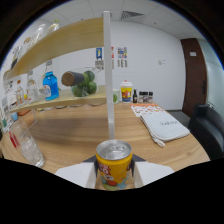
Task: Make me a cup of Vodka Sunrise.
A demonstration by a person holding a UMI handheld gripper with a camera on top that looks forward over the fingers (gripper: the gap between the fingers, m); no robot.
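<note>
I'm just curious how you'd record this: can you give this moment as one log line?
gripper: shut on can | can: yellow, unopened, held upright above table | glass: empty, off to one side | pour: not started

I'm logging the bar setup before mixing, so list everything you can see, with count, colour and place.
can: one, yellow-orange, silver top, between the fingers
glass: one, clear, on the counter beside the can
blue bottle: one, blue, lower shelf
limes: a few, green, lower shelf beside a dark bottle
cloth: one, white, on the counter beyond the can
jar: one, yellow with white lid, far end of the counter
post: one, white, upright behind the can
gripper: one, white fingers, closed on the can
</note>
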